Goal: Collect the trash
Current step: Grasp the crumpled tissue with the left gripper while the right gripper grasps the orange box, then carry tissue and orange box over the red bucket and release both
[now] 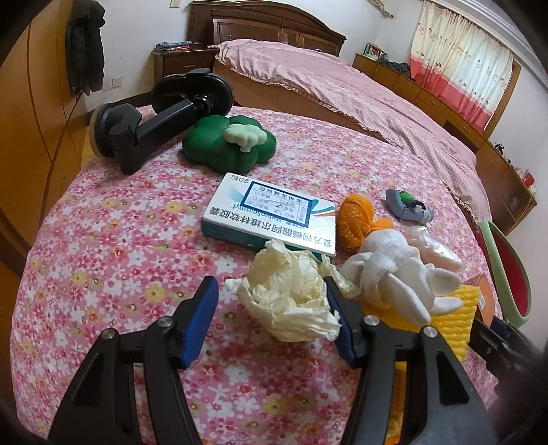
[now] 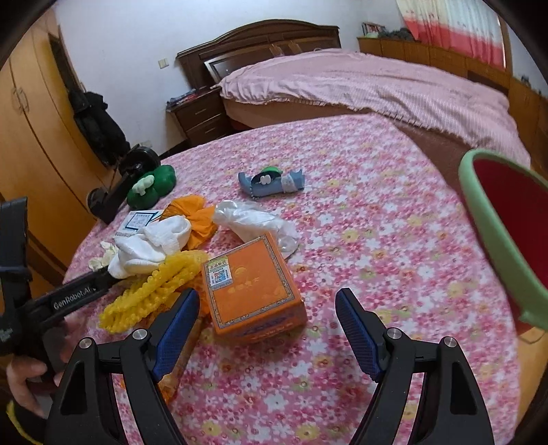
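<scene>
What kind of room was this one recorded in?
A home bedroom, most likely: a bed with a wooden headboard, a nightstand beside it, and a wardrobe. The work surface is a floral-covered table.

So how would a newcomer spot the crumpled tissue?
Find the floral pink tablecloth, then the white medicine box lying flat on it. The crumpled tissue sits just in front of that box, between the left claw fingers: pale cream, wrinkled paper, unlike the smooth white sock beside it.

tissue (image 1: 291, 301): cream, crumpled, on floral cloth beside medicine box
orange box (image 2: 253, 291): upright, tilted corner-on, beside yellow foam net (image 2: 150, 291)
</scene>
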### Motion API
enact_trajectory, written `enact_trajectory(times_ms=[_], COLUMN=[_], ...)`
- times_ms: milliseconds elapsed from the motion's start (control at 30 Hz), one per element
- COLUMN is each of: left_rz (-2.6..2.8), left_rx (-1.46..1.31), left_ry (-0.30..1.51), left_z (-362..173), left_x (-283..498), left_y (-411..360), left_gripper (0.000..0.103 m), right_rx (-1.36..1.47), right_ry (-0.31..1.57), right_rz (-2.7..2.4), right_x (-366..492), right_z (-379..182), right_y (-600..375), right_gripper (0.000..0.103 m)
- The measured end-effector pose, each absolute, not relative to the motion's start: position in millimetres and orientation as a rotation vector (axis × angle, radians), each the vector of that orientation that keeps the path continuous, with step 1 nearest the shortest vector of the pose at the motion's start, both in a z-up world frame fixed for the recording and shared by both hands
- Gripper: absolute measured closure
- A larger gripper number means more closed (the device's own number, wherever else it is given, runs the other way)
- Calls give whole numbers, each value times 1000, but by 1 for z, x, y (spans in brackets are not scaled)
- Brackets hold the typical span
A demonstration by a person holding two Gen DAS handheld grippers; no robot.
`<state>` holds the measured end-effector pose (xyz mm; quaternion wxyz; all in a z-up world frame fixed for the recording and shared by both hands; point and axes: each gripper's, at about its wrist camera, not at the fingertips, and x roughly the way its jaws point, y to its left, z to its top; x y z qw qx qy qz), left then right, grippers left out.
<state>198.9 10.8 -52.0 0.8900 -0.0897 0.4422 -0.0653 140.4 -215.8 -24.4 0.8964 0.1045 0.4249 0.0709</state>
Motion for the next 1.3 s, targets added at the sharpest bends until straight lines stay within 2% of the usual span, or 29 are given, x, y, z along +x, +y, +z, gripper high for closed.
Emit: enact_trajectory(times_ms=[33,100,267,400,467,600,667,700,1300], left_rz=[-137,-136,-120,-113,-122,-160,-161,-164,-229], left_rx=[-188,-185,-171,-175,-185,-211,-204,-203,-191], left_ry=[919,914,911,912,910,905,898,894,764], left_z=[-53,-54,-55,-55,-54,-52,-50,-49,9], left_x=[199,199,199,196,193,187,183,181,140], left_y=[11,11,6,6,8,7,5,5,-2], left_gripper=[42,42,42,42,48,68,71,72,73], right_rx=[226,248,275,280,273,264,265,263,276], right_ry=[880,884,899,900,899,888,884,883,836], right_rz=[149,150,142,139,138,137,139,134,108], right_x=[141,141,144,143,144,143,142,141,98], right_z=[-25,-28,-35,-35,-35,-36,-36,-36,-23], right_y=[-216,-218,-221,-222,-222,-222,-223,-223,-231], right_gripper=[22,30,39,40,40,40,42,47,49])
